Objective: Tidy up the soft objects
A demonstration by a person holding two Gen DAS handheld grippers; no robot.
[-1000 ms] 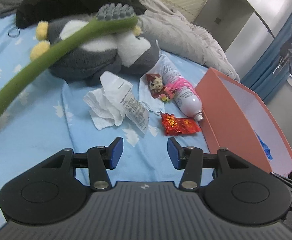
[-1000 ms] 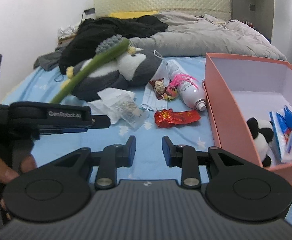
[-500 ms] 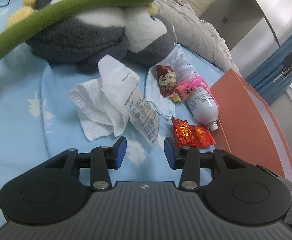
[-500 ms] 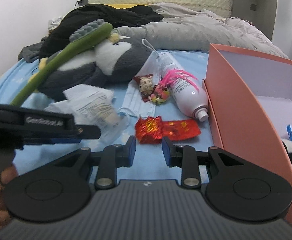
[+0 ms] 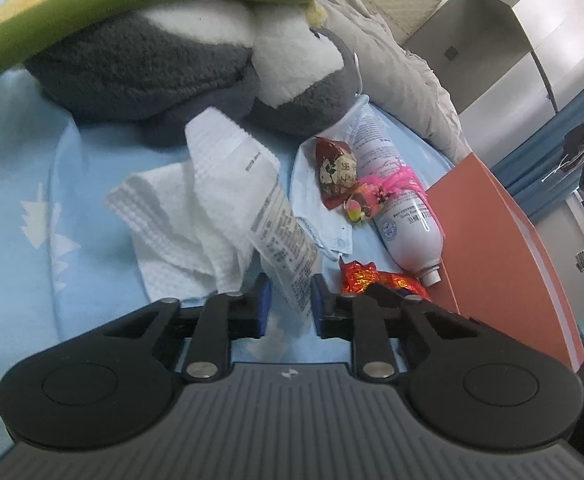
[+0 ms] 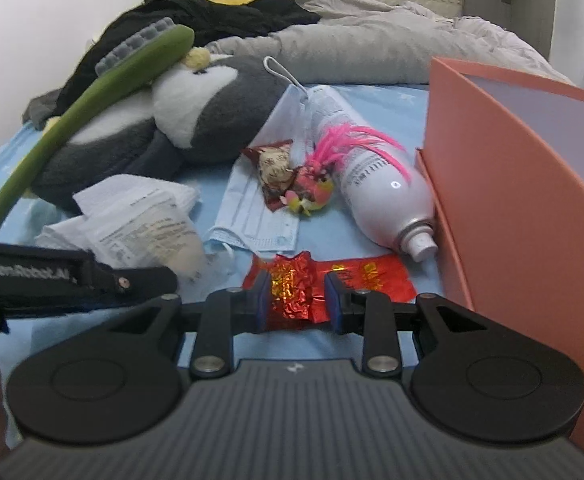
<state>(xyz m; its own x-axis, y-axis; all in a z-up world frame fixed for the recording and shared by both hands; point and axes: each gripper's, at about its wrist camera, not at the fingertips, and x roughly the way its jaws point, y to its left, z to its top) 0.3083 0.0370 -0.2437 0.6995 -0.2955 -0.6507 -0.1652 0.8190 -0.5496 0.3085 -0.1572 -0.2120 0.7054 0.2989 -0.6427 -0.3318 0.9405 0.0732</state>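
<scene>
My left gripper (image 5: 290, 306) hovers low over the blue sheet, its jaws closing. The lower tip of a clear printed wrapper (image 5: 276, 216) hangs between them, and I see no firm pinch. That wrapper rests on a white waffle cloth (image 5: 180, 220). My right gripper (image 6: 298, 300) is open, its pads straddling the crumpled end of a red foil wrapper (image 6: 332, 276) that lies flat on the bed. A grey and white penguin plush (image 6: 212, 120) lies behind, with a long green plush stem (image 6: 104, 84) across it.
A blue face mask (image 6: 252, 208), a small red pouch (image 6: 276, 164), a pink feathered toy (image 6: 316, 188) and a white spray bottle (image 6: 384, 196) lie together. A salmon box (image 6: 512, 184) stands at the right. Grey bedding (image 6: 352, 40) and dark clothes (image 6: 212, 16) are behind.
Both grippers have dropped and moved forward toward the clutter. The left jaws have narrowed around the printed wrapper's tip. The right jaws, unchanged in width, now straddle the red foil wrapper.
</scene>
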